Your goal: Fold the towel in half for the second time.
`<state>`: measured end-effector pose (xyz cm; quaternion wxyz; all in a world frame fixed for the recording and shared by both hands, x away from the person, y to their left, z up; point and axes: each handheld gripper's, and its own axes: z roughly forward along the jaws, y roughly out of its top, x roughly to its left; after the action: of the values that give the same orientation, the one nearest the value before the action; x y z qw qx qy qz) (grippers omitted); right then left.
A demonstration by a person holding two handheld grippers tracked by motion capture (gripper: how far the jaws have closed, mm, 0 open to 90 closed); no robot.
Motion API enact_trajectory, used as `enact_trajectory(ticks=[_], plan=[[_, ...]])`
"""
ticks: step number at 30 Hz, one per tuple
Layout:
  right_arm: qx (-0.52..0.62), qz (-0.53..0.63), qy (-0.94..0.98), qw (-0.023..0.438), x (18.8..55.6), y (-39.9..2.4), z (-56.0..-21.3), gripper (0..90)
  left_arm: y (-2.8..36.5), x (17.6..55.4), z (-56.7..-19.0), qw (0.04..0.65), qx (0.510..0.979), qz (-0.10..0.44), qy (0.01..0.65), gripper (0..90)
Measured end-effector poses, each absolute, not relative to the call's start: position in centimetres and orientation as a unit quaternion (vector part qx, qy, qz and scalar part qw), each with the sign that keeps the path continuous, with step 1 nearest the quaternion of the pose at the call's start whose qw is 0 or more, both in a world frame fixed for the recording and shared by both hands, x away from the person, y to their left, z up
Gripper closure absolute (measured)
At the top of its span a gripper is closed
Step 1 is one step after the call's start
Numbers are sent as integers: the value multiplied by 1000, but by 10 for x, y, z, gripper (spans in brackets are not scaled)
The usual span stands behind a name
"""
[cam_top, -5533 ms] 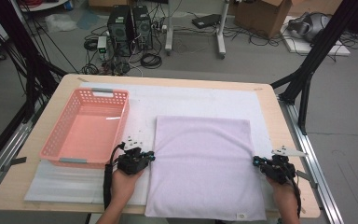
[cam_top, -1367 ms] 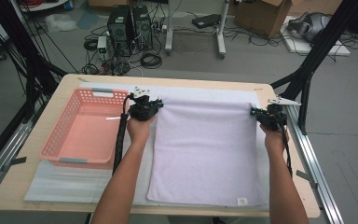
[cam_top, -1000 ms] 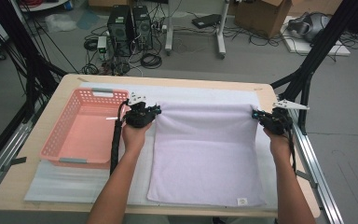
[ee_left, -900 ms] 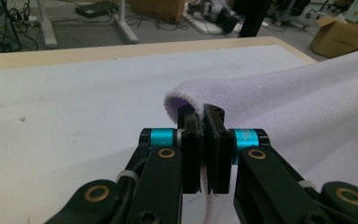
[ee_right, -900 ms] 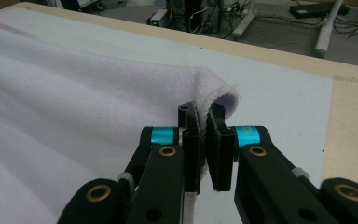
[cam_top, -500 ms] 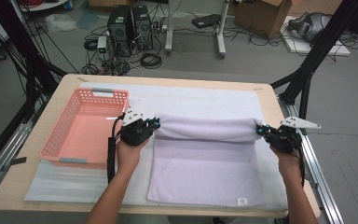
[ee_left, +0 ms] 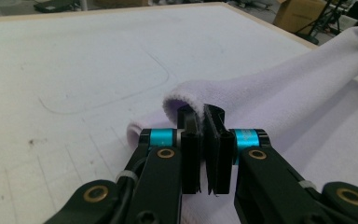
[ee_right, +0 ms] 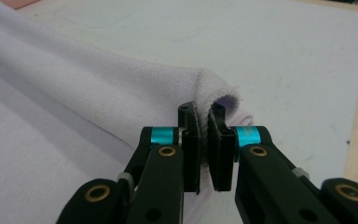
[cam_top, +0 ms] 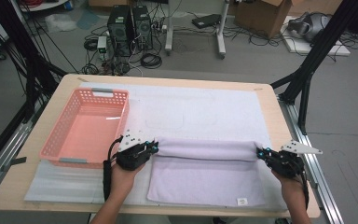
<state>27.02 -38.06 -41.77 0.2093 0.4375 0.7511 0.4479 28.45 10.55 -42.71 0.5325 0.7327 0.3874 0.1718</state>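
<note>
A lavender towel (cam_top: 205, 175) lies on the white mat (cam_top: 200, 112), its far edge lifted and carried over toward the near side in a rolled fold (cam_top: 205, 148). My left gripper (cam_top: 153, 148) is shut on the fold's left corner; the left gripper view shows the towel hem (ee_left: 186, 95) pinched between the black jaws (ee_left: 204, 140). At the fold's right end my right gripper (cam_top: 262, 153) is shut on the other corner, with the hem (ee_right: 216, 95) clamped in its jaws (ee_right: 204, 140). The near part of the towel lies flat, a small label (cam_top: 242, 201) at its front edge.
A pink plastic basket (cam_top: 58, 140) sits on the table's left side, close beside my left hand. The wooden table edge (cam_top: 289, 135) and a metal rail run along the right. Computer towers, cables and boxes stand on the floor beyond the table.
Both grippers have pulled the towel's far edge from the back of the table toward the near side and lower, folding it over itself. The flat towel area showing is now shorter.
</note>
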Motion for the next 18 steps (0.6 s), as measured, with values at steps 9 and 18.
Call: enact_trajectory(ticks=[9,18], plan=[[453,430,758,187,249,-381,-434,799,112,271,-439,524,746,154,382,743],[470,444,735,206,254,-386,-417,470,110,288,-431,550,725,142,389,441]])
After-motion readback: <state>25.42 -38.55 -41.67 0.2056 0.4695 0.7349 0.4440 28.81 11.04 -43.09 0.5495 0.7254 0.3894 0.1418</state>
